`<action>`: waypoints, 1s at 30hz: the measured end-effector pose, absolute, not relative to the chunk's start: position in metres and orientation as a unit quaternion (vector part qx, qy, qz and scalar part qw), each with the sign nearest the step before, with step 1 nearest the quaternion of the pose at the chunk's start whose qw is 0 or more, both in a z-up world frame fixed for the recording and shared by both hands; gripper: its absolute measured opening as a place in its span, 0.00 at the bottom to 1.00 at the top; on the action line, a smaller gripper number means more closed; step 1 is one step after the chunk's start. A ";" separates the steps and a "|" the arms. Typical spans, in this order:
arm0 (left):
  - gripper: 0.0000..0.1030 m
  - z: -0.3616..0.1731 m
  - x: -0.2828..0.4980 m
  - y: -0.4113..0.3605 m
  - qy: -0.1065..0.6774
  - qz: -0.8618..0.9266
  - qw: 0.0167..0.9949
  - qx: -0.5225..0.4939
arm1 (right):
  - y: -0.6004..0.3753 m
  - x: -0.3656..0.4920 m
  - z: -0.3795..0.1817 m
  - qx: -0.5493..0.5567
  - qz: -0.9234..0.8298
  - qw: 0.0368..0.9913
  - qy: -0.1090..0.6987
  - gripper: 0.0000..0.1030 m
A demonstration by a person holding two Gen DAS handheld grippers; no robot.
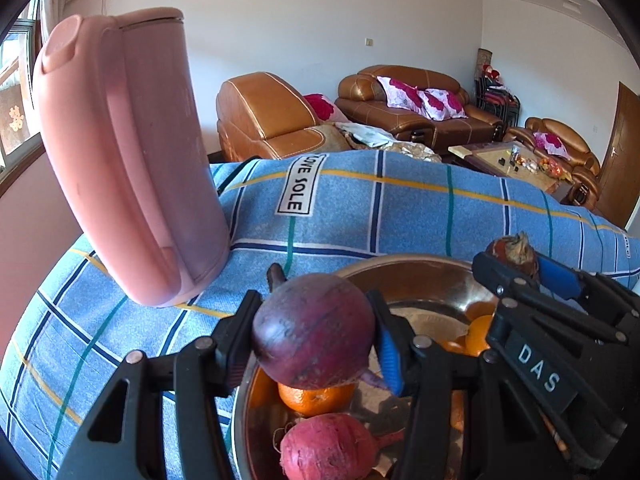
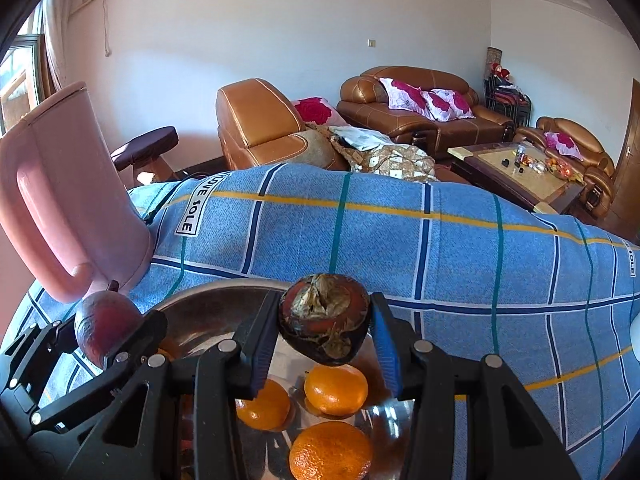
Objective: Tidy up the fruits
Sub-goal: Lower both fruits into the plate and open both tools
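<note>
**Left wrist view and right wrist view: both grippers loaded above the steel bowl**

Left wrist view, nearest: left gripper (image 1: 314, 332) clamped on a dark purple round root (image 1: 314, 330), held between black finger on one side and blue pad on the other, above the near rim of the steel bowl (image 1: 400, 270). Directly beneath the root, inside the bowl: an orange (image 1: 316, 398), and nearer still a pink-red sweet potato (image 1: 328, 450). More oranges (image 1: 478, 334) farther in, partly hidden behind the right gripper (image 1: 510, 258), entering from the right side of the bowl and closed around a brown, husky root (image 1: 512, 252) over the far rim.

Right wrist view, nearest: three oranges (image 2: 330, 450) on the bowl floor (image 2: 208, 320), below the right gripper (image 2: 324, 328). Brown root (image 2: 324, 318) pinched between the fingers, its papery top facing the camera, hanging above the bowl's middle. Left of the bowl's centre: left gripper (image 2: 108, 332) with the purple root (image 2: 106, 324) in its grasp, over the left rim.

Under the bowl: blue checked cloth (image 1: 360, 208) with a "LOVE SOLE" label. Beyond the bowl's left rim: pink kettle (image 1: 128, 152), upright on the cloth, handle toward the cameras. Far behind the bowl: brown leather sofas (image 1: 408, 108) with floral cushions, and a low coffee table (image 2: 516, 172) bearing small items.
</note>
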State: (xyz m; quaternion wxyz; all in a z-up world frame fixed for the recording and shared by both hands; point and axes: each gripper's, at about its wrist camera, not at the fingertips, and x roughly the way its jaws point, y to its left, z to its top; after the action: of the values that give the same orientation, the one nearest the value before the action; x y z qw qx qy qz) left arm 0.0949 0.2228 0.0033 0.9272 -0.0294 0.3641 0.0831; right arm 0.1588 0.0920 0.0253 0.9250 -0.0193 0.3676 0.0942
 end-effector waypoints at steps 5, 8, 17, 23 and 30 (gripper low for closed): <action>0.53 0.001 0.094 0.219 0.379 0.054 0.924 -0.022 | 0.092 0.167 0.027 -0.019 0.101 0.917 0.385 0.45; 0.53 0.000 0.094 0.217 0.385 0.048 0.922 -0.010 | 0.090 0.169 0.025 -0.020 0.102 0.912 0.396 0.45; 0.53 -0.003 0.092 0.193 0.373 0.043 0.925 0.050 | 0.105 0.170 0.011 -0.042 0.110 0.898 0.424 0.46; 0.53 -0.008 0.095 0.186 0.371 0.055 0.924 0.077 | 0.096 0.176 -0.002 -0.015 0.114 0.887 0.448 0.46; 0.54 -0.019 0.103 0.196 0.404 0.046 0.912 0.050 | 0.096 0.171 -0.009 -0.013 0.118 0.882 0.456 0.46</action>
State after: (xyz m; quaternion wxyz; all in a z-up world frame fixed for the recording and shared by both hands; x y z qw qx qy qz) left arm 0.1033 0.1964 -0.0186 0.9120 0.0503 0.4044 0.0463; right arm 0.1706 0.0956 -0.0086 0.8818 -0.0134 0.4563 0.1182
